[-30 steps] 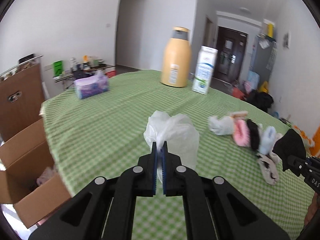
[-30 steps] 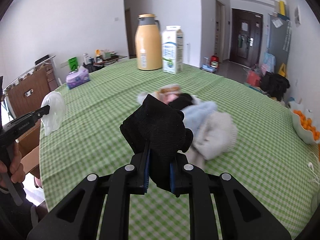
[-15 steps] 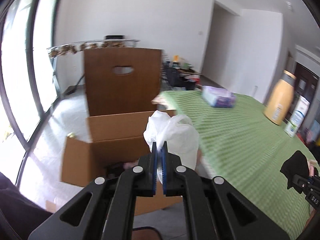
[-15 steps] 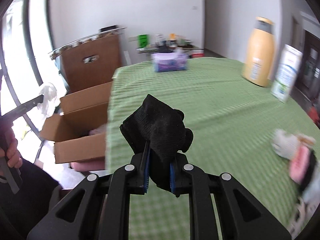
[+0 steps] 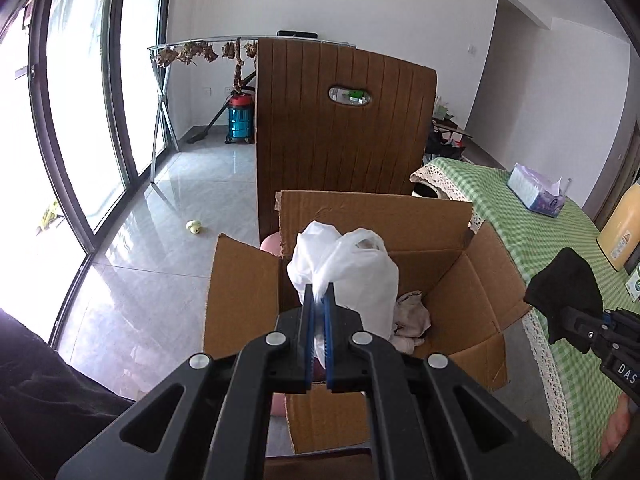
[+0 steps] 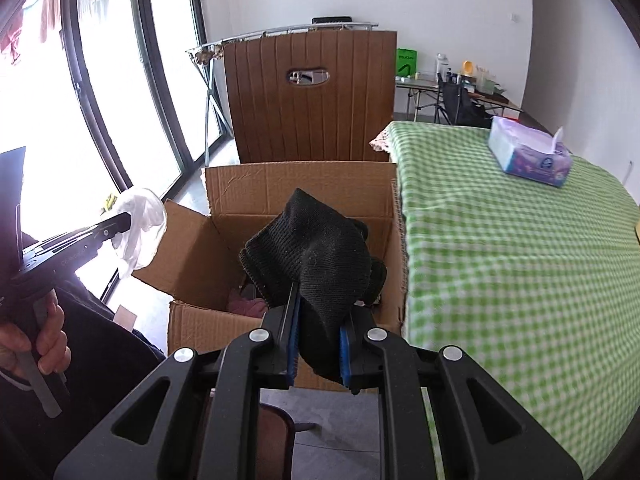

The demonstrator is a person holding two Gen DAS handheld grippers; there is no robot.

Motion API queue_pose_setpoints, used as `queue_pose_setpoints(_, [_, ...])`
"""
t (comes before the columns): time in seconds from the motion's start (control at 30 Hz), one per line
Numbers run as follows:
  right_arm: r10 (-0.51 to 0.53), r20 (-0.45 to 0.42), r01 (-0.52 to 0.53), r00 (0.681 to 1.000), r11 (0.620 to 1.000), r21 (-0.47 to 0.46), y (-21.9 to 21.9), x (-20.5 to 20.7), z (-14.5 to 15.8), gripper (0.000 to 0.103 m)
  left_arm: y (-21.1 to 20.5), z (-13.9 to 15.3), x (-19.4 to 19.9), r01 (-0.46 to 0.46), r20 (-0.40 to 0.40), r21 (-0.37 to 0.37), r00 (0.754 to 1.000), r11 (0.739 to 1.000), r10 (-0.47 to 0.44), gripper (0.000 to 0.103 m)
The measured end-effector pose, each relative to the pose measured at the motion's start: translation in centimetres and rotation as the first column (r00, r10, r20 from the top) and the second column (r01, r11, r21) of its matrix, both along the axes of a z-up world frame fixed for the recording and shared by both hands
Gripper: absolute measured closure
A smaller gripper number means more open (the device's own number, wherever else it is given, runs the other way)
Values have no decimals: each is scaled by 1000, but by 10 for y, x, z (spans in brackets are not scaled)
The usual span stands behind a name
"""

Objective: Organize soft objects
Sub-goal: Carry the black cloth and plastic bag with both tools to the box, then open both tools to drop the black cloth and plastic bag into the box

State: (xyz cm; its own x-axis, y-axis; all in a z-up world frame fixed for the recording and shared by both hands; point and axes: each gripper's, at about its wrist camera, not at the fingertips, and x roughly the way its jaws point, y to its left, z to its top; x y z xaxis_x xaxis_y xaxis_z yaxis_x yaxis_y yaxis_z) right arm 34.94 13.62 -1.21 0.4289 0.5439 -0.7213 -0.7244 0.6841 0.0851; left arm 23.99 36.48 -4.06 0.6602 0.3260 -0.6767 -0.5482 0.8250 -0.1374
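Left wrist view, white bag hiding box contents

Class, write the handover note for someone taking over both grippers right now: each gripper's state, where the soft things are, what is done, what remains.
Left gripper: shut on the white plastic bag, held over the open cardboard box.
Right gripper: shut on the black knit item, also at the box.
Done: some cloth already lies inside the box.
Left: release both items into the box; whether more soft things wait on the table is not visible here.
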Motion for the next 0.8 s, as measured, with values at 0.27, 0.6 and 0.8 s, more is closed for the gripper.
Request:
queue_pose_setpoints(0.27, [27, -94, -35, 995, 996, -83, 40, 45, -30, 87, 20, -59, 61, 79, -115, -229, 988, 970, -108, 101])
queue_pose_setpoints(0.6, [65, -141, -86, 988, 986, -143, 77, 80, -54, 86, 24, -91, 74, 74, -212, -299, 967, 951, -141, 50])
queue_pose_setpoints(0.8, [89, -161, -123, 983, 969, -216, 95, 77, -74, 68, 30, -90, 70, 46, -222, -295, 968, 954, -116, 49])
